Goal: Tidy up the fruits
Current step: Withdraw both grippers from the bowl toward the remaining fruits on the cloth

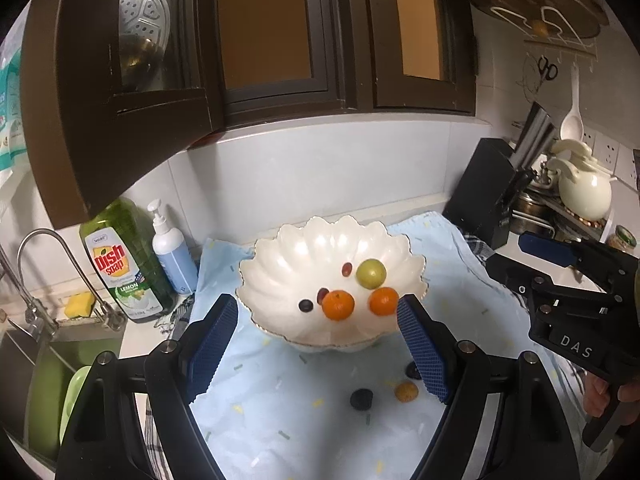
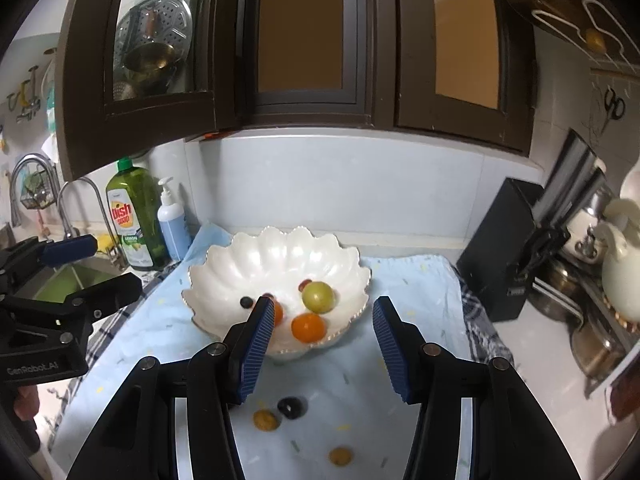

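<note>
Left claw (image 1: 316, 344): your blue pads stand wide apart with nothing between them, hovering over the pale blue cloth (image 1: 280, 420) just short of the bowl.
Right claw (image 2: 322, 346): yours is spread apart too and holds nothing; its left finger (image 2: 256, 350) crosses in front of one orange fruit in the bowl.
Bowl (image 1: 280, 272): a white scalloped dish sits on the cloth, directly ahead of both your claws.
Fruit in the bowl: you have two orange fruits (image 1: 338, 305) side by side at the near edge, a green round fruit (image 1: 371, 274) behind the right one, and three small dark grapes (image 1: 306, 306) scattered to the left and behind.
Fruit on the cloth: a dark fruit (image 2: 291, 407) and a small yellow-orange fruit (image 2: 265, 420) lie just beside each other below your right claw, with a second yellow-orange fruit (image 2: 340, 456) apart from them, nearer the camera. In the left wrist view another dark piece (image 1: 412, 370) peeks out from behind your right pad.
Bench: the cloth covers it; a green dish soap bottle (image 1: 128, 260) and a white pump bottle (image 1: 173, 252) stand at the left by the sink (image 1: 60, 360), and a black knife block (image 1: 484, 196) stands at the right.
</note>
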Available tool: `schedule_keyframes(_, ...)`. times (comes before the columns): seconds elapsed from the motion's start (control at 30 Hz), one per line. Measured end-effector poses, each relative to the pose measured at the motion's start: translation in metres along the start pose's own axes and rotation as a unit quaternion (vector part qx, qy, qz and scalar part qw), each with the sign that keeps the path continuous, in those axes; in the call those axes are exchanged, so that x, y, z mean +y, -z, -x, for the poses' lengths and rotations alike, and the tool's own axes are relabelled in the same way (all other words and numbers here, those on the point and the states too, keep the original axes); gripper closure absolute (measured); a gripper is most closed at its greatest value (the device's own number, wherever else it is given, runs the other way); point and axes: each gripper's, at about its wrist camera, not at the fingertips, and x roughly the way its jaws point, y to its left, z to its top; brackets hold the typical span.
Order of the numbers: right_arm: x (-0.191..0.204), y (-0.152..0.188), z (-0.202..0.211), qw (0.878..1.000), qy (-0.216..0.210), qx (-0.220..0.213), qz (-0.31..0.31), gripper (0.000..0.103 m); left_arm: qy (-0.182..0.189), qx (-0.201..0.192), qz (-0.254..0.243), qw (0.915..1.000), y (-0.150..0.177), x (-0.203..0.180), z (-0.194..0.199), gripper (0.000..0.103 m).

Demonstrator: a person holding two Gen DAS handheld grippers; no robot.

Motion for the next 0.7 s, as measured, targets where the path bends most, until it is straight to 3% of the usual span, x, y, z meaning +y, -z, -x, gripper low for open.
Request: schedule_keyframes(0.7, -0.001, 0.068, 0.003, 0.998, 0.029, 0.050, -0.027, 0.050, 0.023, 0.050, -0.009, 0.9985, 0.061, -0.018, -0.016, 0.021)
